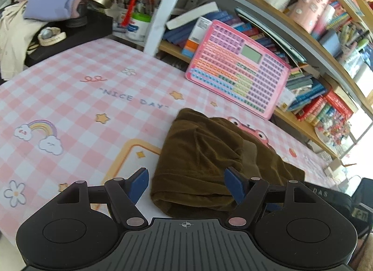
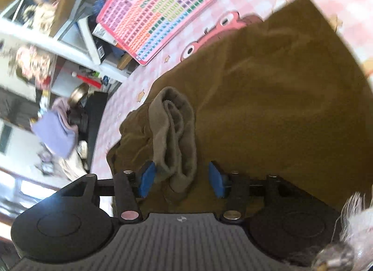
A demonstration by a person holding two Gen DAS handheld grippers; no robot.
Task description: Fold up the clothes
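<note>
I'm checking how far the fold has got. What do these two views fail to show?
- Brown garment: near edge hidden by left gripper body, left wrist view.
- Same garment: cut off at the right, motion-blurred, right wrist view.
- Right gripper: contact with the lighter bunched fold unclear.
</note>
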